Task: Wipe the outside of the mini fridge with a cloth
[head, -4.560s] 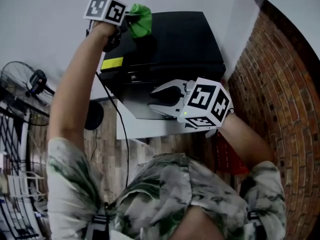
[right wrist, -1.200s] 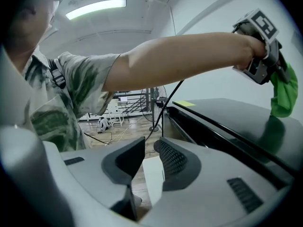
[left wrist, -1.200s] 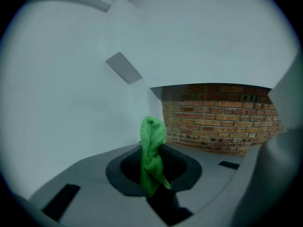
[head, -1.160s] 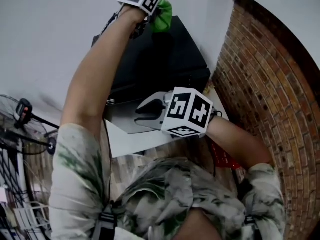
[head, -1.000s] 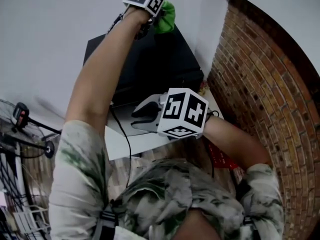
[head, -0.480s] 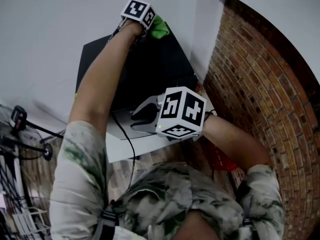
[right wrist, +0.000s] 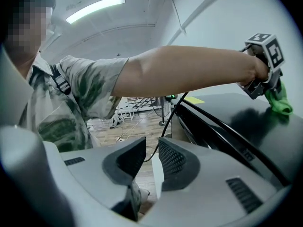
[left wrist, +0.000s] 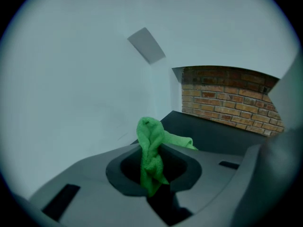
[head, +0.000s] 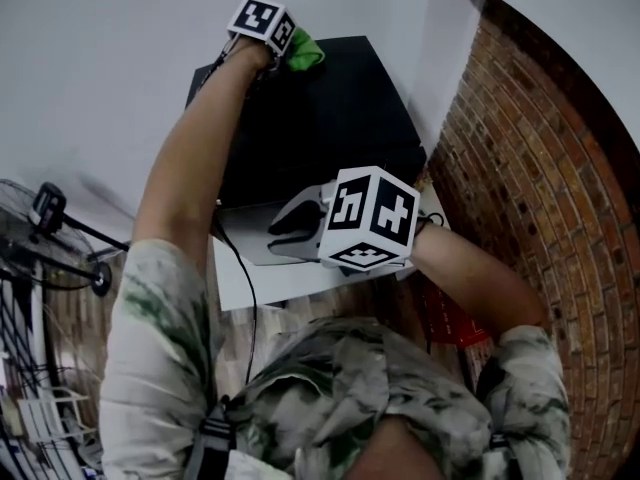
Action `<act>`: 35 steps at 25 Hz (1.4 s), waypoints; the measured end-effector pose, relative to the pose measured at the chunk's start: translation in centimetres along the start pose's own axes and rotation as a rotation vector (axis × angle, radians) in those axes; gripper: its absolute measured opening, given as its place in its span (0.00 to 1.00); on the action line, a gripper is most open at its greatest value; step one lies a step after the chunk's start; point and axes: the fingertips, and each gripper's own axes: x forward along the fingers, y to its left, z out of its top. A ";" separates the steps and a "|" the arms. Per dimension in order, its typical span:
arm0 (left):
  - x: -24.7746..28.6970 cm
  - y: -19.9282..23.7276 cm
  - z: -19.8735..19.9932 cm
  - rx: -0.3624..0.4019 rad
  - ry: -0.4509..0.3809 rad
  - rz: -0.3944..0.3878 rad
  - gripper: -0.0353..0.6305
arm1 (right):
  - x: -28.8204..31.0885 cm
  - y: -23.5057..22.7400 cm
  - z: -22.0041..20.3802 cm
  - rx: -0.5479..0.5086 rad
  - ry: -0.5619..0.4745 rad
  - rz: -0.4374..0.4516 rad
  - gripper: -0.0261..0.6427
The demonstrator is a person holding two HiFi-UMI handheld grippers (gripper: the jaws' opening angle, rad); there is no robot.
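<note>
Compared with half a second ago, the left gripper (head: pixel 288 54) has carried the crumpled bright green cloth (head: pixel 304 52) leftward along the far edge of the glossy black mini fridge (head: pixel 330 128). The cloth now lies on the fridge's top, close to the pale wall. The person's bare forearm stretches out over the fridge toward it.

In the left gripper view the left gripper (left wrist: pixel 152 168) is clamped on the cloth (left wrist: pixel 150 148), which stands up in a twisted fold between the dark pads. A loose end trails onto the fridge top (left wrist: pixel 222 137).

The right gripper (head: pixel 282 232) sits much where it did, near the fridge's front edge. Its jaws have just been closing a little. In its own view the right gripper (right wrist: pixel 152 163) shows a narrow gap with nothing between the pads (the black cable (right wrist: pixel 166 122) seen there hangs farther off).

That view also shows a small yellow sticker (right wrist: pixel 194 100) on the fridge (right wrist: pixel 246 122), its print too small to read. The marker cubes carry only black-and-white square patterns. A red brick wall (head: pixel 540 168) stands to the right.
</note>
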 end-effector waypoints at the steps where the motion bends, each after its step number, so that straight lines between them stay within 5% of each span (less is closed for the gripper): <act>1: -0.5 0.8 -0.6 -0.006 0.004 0.013 0.17 | 0.4 0.1 0.1 -0.004 0.006 0.010 0.19; 22: -11.7 14.4 -12.8 -0.112 0.008 0.172 0.17 | 8.9 1.9 3.5 -0.033 0.049 0.094 0.17; 35: -19.0 17.9 -15.0 -0.120 -0.177 0.174 0.17 | 13.5 2.4 5.3 -0.028 0.012 -0.017 0.17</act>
